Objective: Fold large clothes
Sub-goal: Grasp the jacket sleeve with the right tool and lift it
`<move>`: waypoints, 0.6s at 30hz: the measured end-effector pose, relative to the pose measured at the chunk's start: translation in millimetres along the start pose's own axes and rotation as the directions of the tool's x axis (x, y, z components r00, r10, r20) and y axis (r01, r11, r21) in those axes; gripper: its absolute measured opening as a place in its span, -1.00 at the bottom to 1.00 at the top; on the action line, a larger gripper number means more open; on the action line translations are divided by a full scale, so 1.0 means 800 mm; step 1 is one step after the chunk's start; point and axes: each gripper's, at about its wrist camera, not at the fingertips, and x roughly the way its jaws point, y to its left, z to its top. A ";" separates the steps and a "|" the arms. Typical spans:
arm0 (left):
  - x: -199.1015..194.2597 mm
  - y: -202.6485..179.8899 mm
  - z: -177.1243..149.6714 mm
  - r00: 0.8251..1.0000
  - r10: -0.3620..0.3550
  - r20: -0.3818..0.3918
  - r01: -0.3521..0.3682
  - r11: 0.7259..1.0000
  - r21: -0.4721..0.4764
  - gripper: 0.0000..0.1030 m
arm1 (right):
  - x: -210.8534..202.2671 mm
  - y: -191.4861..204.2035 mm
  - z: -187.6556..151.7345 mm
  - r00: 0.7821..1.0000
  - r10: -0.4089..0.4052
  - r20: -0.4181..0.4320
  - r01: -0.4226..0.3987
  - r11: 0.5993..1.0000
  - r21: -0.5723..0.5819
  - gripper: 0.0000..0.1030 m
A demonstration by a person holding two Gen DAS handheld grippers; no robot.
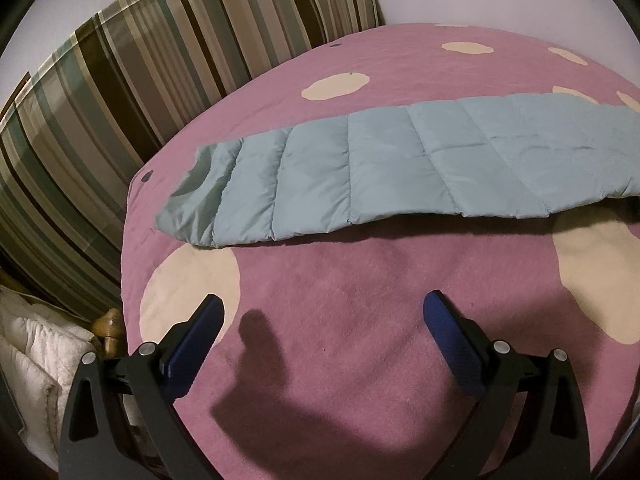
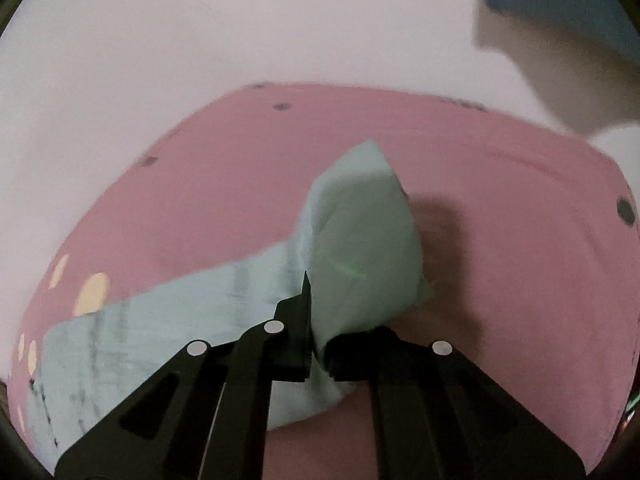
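Observation:
A light blue quilted puffer garment [image 1: 380, 168] lies stretched across the pink bed cover [image 1: 340, 320] in the left wrist view. My left gripper [image 1: 324, 316] is open and empty, hovering over the cover in front of the garment's near edge. In the right wrist view my right gripper [image 2: 316, 312] is shut on one end of the same garment [image 2: 360, 248] and holds it lifted above the cover [image 2: 520, 280], so the fabric stands up in a peak. The rest trails off to the left. The right view is blurred.
The pink cover has large cream spots [image 1: 188, 292]. A striped curtain or fabric [image 1: 120, 92] hangs at the left beyond the bed edge. White bedding [image 1: 36, 360] and a wooden post [image 1: 108, 328] sit low left. A pale wall [image 2: 240, 40] stands behind.

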 end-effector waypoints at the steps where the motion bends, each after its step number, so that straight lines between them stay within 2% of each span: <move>1: 0.000 0.000 0.000 1.000 0.000 0.000 0.000 1.000 -0.001 0.93 | -0.011 0.021 0.001 1.000 0.023 0.017 -0.023 0.999 -0.034 -0.91; 5: 0.000 0.000 0.001 1.000 -0.004 0.000 0.004 1.000 -0.004 0.93 | -0.045 0.113 -0.011 0.991 0.126 0.037 -0.118 0.977 -0.178 -0.91; 9: 0.001 0.001 -0.001 1.000 -0.017 -0.005 0.017 1.000 -0.014 0.93 | -0.076 0.225 -0.047 0.969 0.248 0.001 -0.233 0.914 -0.333 -0.91; 13: 0.004 0.009 -0.001 0.999 -0.049 -0.014 0.048 0.998 -0.035 0.93 | -0.101 0.341 -0.106 0.934 0.350 -0.068 -0.339 0.814 -0.473 -0.91; 18: 0.006 0.009 -0.003 0.997 -0.074 -0.020 0.073 0.996 -0.054 0.93 | -0.125 0.444 -0.195 0.893 0.414 -0.178 -0.433 0.680 -0.591 -0.91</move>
